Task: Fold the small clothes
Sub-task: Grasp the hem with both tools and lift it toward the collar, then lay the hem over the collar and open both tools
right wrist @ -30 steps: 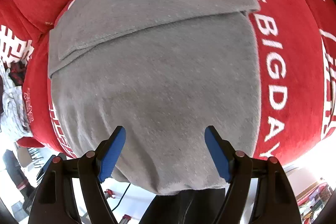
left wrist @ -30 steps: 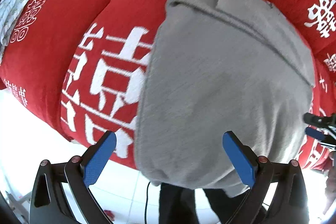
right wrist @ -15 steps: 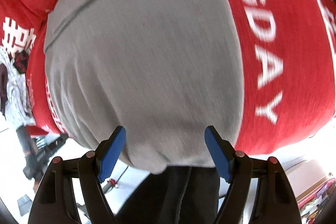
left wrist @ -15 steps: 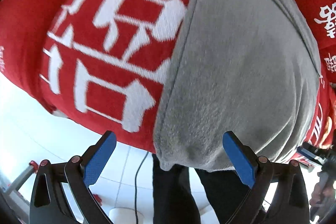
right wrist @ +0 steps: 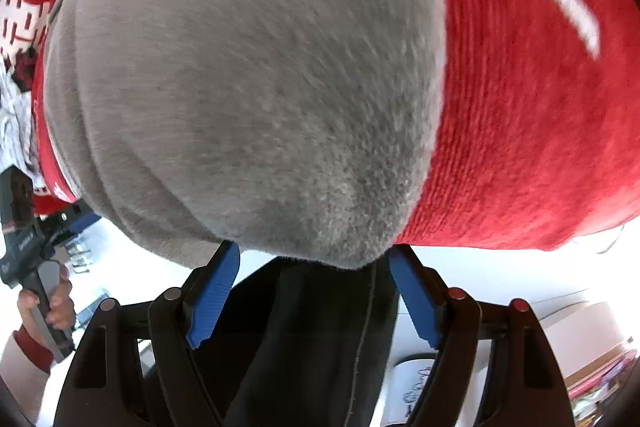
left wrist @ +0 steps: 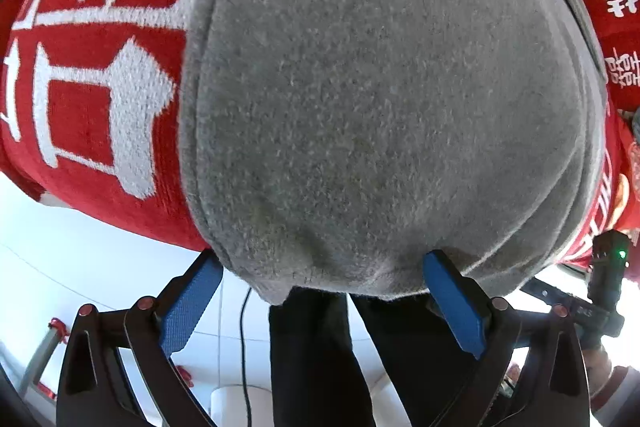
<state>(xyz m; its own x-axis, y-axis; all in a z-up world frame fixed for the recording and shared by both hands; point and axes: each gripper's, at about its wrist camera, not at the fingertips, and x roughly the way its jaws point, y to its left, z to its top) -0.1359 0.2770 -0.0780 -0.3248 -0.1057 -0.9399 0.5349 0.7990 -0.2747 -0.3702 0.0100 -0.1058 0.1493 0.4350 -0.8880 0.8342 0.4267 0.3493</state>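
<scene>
The grey garment lies on a red blanket, its near hem drooping between both grippers' fingers. The left gripper is closing, pads not yet pressing; the right gripper stands released. Dark trousers hang below the fingers.

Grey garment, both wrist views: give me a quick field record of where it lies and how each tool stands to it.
garment: grey fleece garment, lying flat
surface: red cover with white lettering
near edge: hangs over the cover's front edge
left tool: closing, straddling the near hem; pads not yet pressing
right tool: wide open at the near hem corner
held: nothing yet
below: person's dark trousers, white floor
</scene>
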